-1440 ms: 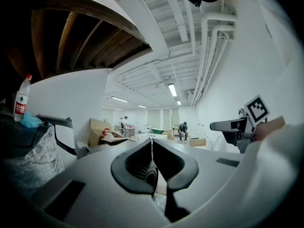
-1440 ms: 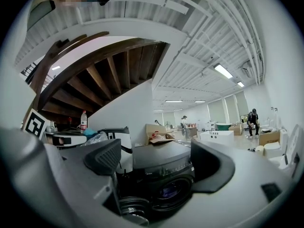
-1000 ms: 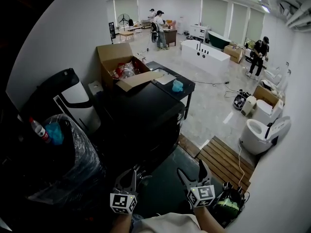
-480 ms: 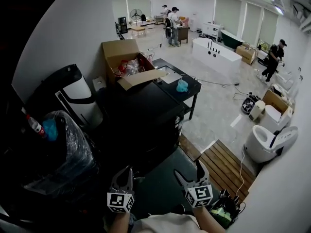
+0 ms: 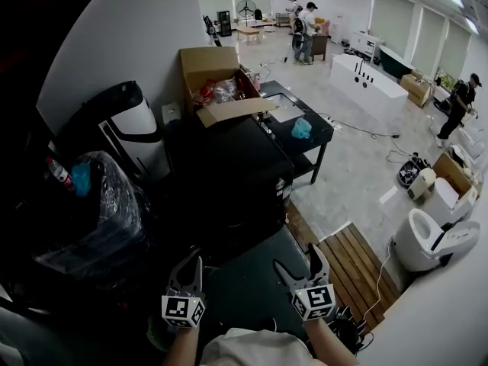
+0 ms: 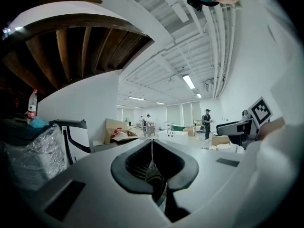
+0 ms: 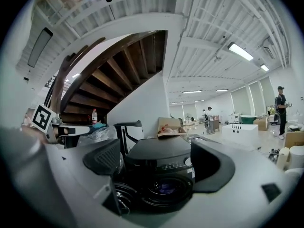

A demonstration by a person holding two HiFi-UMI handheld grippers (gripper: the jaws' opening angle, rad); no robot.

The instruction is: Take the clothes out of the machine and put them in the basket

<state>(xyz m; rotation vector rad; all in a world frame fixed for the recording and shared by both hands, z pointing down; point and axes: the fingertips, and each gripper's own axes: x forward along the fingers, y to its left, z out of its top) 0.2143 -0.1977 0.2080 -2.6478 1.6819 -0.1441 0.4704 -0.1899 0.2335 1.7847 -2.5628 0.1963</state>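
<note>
Left tongs (image 5: 188, 270) are pressed together and empty. Right tongs (image 5: 297, 261) are spread and empty, facing the black washing machine (image 7: 159, 163). Clothes are probably inside the drum porthole (image 7: 164, 189), where something purplish shows. No basket spotted. Best to crouch, go in low and pinch a thick fold.

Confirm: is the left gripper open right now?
No, the left gripper view shows the left gripper with its jaws pressed together and nothing held between them.
</note>
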